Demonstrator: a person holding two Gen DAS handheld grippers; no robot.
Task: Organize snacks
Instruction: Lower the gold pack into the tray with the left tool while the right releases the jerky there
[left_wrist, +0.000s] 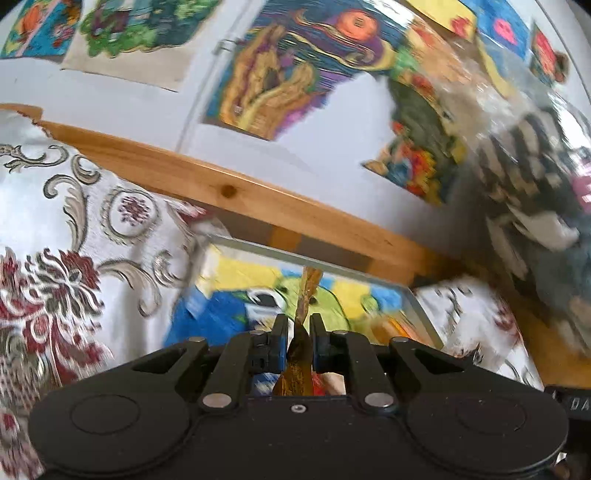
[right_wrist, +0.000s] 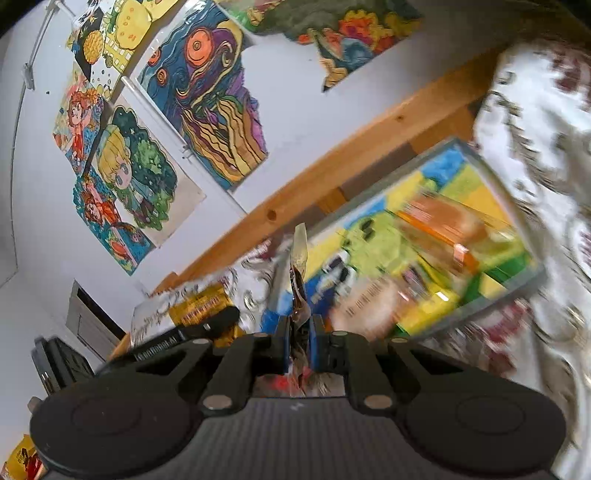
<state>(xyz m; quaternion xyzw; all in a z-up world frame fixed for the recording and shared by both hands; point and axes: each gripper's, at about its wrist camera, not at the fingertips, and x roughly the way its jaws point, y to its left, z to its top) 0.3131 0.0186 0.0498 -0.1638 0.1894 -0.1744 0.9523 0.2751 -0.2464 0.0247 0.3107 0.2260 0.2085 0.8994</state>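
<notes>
Snack packets are being pinched edge-on: left tongs (left_wrist: 299, 328) are gripping a thin amber wrapper (left_wrist: 308, 291), right tongs (right_wrist: 298, 332) a crinkly foil packet (right_wrist: 300, 258). Both are probably light, limp and slippery, so sealed edges suit. Ahead, the colourful tray (right_wrist: 498, 295) is waiting.

Left claw (left_wrist: 299, 325) pinched on a thin brown wrapper (left_wrist: 303, 314), edge-on, blocking the gap between the fingers. Straight ahead: shallow tray (left_wrist: 417, 306) with grey rim, bare colourful floor on its near side, open from above. Beyond it a wooden rail (left_wrist: 229, 190) along the wall, closing off the far side. Patterned cloth (left_wrist: 74, 229) left of tray lies bare. Blurred clear bag (left_wrist: 517, 155) crowding upper right. Right claw (right_wrist: 299, 332) likewise filled by a dark wrapper (right_wrist: 300, 280); packets (right_wrist: 443, 225) heaped in the tray's (right_wrist: 517, 291) far part; another claw (right_wrist: 207, 325) just left, over a yellow packet (right_wrist: 199, 302).
</notes>
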